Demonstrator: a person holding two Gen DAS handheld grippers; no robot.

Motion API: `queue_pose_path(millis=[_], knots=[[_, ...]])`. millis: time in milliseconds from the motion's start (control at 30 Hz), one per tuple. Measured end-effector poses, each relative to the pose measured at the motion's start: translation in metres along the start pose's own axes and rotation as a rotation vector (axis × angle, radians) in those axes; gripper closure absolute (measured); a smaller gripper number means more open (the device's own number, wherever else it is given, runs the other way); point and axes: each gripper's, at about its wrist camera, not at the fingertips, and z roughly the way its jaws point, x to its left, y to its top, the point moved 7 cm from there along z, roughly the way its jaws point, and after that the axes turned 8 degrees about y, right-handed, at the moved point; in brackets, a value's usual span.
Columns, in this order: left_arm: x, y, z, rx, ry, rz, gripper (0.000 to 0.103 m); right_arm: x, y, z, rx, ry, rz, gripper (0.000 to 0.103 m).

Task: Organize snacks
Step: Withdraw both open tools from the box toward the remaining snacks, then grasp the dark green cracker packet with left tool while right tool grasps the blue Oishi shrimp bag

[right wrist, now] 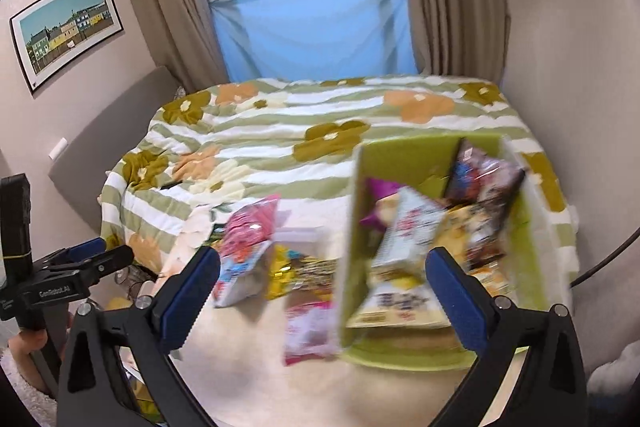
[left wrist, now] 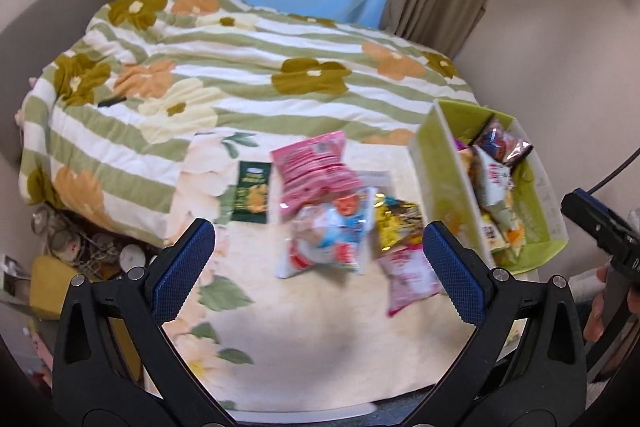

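1. Left gripper (left wrist: 318, 269): black frame, blue knurled pads (left wrist: 182, 271), jaws spread wide and empty, hovering above the loose packets.
2. Right gripper (right wrist: 322, 301): same build, jaws likewise wide apart, holding nothing, poised over the near end of the box.
3. Box (left wrist: 442, 163): rectangular, lime-green lining, pale stiff outer walls, resting on the cream blanket (left wrist: 304, 339). Landmark for the entries below.
4. Box contents: a jumble of glossy packets, among them a dark foil bag (left wrist: 502, 143) at the far end and a white-and-red pouch (left wrist: 494, 183) leaning beside it.
5. Pink bag (left wrist: 316, 167): crinkled plastic, left of the box, on the blanket.
6. Dark green sachet (left wrist: 253, 193): flat, rectangular, farther left of the box.
7. White-blue-red pouch (left wrist: 326, 241): puffy, partly overlapping the pink bag.
8. Yellow foil packet (left wrist: 394, 223): shiny, just beside the box's left wall.
9. Pink-white packet (left wrist: 412, 277): flat, near the box's front left corner.
10. Quilt (left wrist: 240, 75): padded, green-striped with floral print, beyond the box.
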Motion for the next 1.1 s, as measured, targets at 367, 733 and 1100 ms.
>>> queue_pose_path(millis=[367, 733, 1100], knots=[[0.068, 0.019, 0.077, 0.097, -0.055, 0.060, 0.000, 0.068, -0.032, 0.101, 0.099, 0.010, 0.127, 0.001], [0.078, 0.012, 0.168, 0.203, -0.076, 0.106, 0.000, 0.083, -0.065, 0.192, 0.200, -0.029, 0.225, 0.001], [0.067, 0.002, 0.224, 0.282, -0.042, 0.106, 0.012, 0.077, -0.081, 0.243, 0.278, -0.014, 0.208, 0.012]])
